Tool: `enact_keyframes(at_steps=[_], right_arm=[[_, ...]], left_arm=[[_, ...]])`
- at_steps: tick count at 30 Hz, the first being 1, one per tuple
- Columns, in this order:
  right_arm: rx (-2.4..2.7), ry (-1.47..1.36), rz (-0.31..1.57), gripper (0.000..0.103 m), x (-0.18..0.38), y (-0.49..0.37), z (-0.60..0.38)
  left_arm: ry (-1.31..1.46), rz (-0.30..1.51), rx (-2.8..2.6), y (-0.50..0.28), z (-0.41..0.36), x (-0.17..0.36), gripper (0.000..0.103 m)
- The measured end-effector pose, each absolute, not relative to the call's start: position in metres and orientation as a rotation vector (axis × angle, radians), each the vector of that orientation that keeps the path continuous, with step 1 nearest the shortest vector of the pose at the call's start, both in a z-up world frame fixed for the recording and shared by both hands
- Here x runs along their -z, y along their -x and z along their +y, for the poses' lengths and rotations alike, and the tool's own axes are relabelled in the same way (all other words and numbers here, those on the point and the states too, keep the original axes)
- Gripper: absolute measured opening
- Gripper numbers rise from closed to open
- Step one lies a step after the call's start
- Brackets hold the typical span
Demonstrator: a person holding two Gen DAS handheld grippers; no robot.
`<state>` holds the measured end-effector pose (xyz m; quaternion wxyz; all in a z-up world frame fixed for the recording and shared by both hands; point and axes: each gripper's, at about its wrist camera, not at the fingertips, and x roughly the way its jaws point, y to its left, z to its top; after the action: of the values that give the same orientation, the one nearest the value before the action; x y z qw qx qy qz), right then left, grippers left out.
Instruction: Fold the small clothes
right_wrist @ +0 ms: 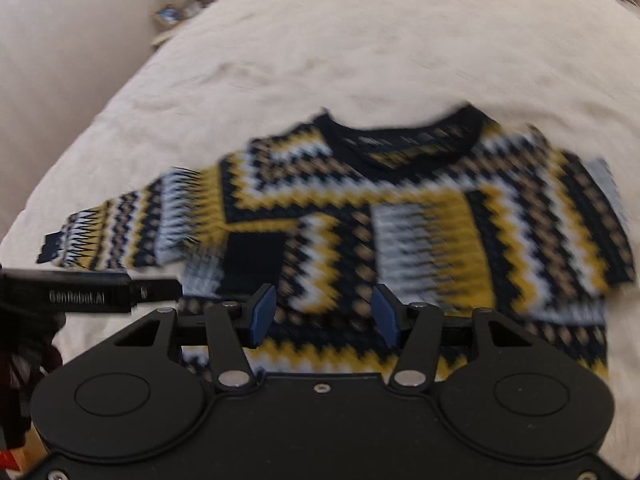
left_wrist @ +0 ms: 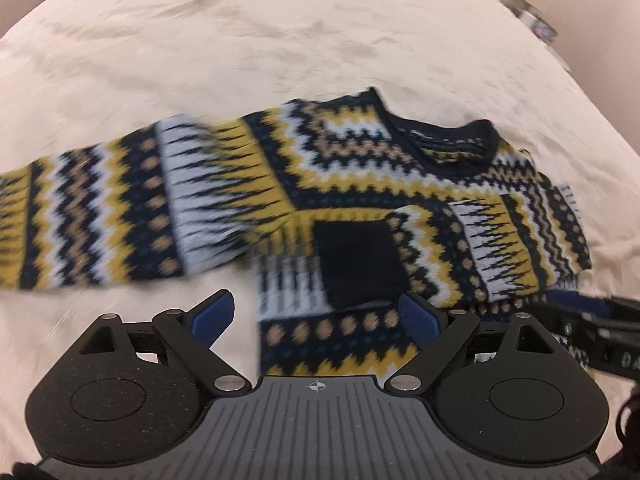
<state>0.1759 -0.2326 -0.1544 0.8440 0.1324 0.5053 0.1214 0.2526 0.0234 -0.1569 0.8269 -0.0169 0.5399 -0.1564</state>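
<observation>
A small knit sweater (left_wrist: 352,184) with navy, yellow, white and tan zigzag bands lies flat on a cream bed cover (left_wrist: 240,40), collar away from me. One sleeve is folded across the chest, its navy cuff (left_wrist: 356,264) on the body; the other sleeve (left_wrist: 100,208) stretches out left. My left gripper (left_wrist: 316,316) is open and empty above the sweater's hem. My right gripper (right_wrist: 324,316) is open and empty above the lower body of the sweater (right_wrist: 400,216). Each gripper shows at the edge of the other's view: the right one (left_wrist: 592,328), the left one (right_wrist: 92,292).
The cream cover (right_wrist: 360,40) spreads beyond the sweater on all sides. Blurred small items (right_wrist: 188,4) stand on a surface past the bed's far left edge, also seen in the left wrist view (left_wrist: 532,16). Both views are motion-blurred.
</observation>
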Motion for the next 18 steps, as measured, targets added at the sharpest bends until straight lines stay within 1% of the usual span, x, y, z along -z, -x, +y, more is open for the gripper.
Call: enact_keyframes(at_steps=[5, 9, 11, 12, 15, 18], right_arm=[[-0.187, -0.313, 1.105, 0.061, 0.161, -0.163, -0.253], [-0.166, -0.329, 1.121, 0.061, 0.163, -0.155, -0.261], [-0.165, -0.338, 1.129, 0.061, 0.165, -0.153, -0.263], [-0.165, -0.341, 1.132, 0.061, 0.167, -0.153, -0.264], [-0.167, -0.356, 1.142, 0.061, 0.171, -0.152, -0.266], [-0.171, -0.362, 1.151, 0.061, 0.176, -0.153, -0.267]], left_arm=[[-0.007, 1.096, 0.399, -0.261, -0.002, 0.171, 0.089], [-0.004, 1.125, 0.386, -0.271, -0.013, 0.188, 0.087], [0.011, 1.143, 0.361, -0.276, -0.013, 0.196, 0.08], [0.021, 1.148, 0.348, -0.278, -0.012, 0.199, 0.079], [0.07, 1.161, 0.328, -0.282, -0.01, 0.207, 0.07], [0.094, 1.159, 0.323, -0.284, -0.01, 0.206, 0.053]])
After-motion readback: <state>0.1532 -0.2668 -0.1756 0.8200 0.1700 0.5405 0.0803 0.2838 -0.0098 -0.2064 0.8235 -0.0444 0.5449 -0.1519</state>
